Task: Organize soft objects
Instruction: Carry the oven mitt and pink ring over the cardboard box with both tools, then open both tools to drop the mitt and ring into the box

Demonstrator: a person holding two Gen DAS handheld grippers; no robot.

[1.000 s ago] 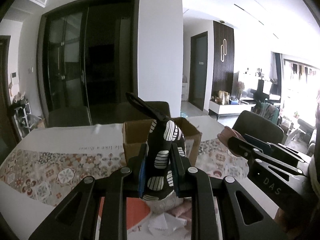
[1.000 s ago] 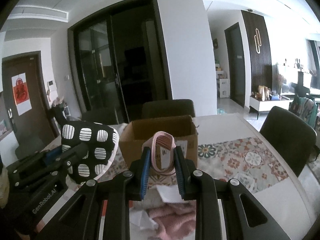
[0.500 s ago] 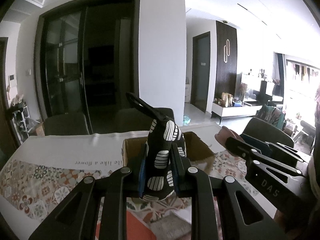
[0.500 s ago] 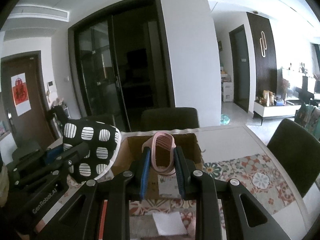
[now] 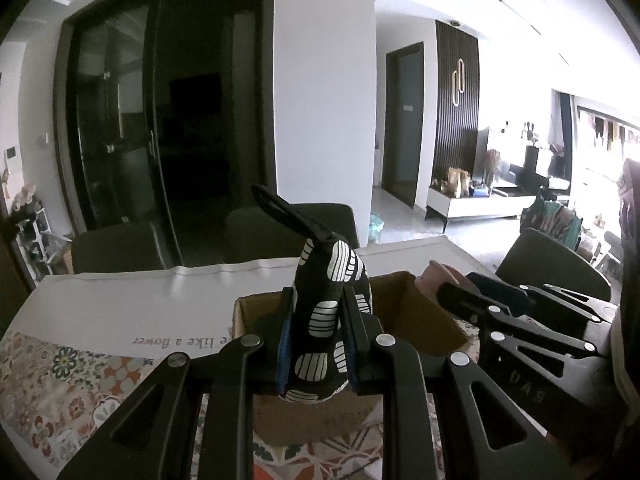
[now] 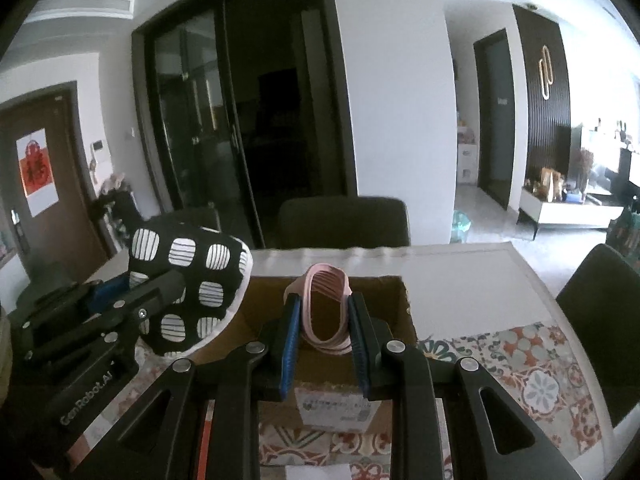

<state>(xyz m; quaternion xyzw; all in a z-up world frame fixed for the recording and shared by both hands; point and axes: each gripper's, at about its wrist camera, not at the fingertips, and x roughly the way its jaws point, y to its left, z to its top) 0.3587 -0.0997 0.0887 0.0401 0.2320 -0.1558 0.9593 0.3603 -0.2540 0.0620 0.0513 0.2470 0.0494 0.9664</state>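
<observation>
My left gripper (image 5: 318,312) is shut on a black oven mitt with white patches (image 5: 326,312), holding it upright over the open cardboard box (image 5: 416,320). The mitt also shows in the right wrist view (image 6: 188,284), at the box's left edge. My right gripper (image 6: 322,316) is shut on a pink ribbed soft item (image 6: 326,308) and holds it over the same box (image 6: 404,320). The right gripper (image 5: 472,300) and its pink item (image 5: 438,276) also show in the left wrist view.
The box stands on a table with a patterned floral cloth (image 6: 532,360) and a white runner (image 5: 132,300). Dark chairs (image 6: 344,220) stand behind the table and one at the right (image 6: 600,320). White paper (image 6: 316,472) lies at the front.
Both grippers have moved forward with their items, from in front of the box to over its opening. The pink fabric on the table has dropped out of view.
</observation>
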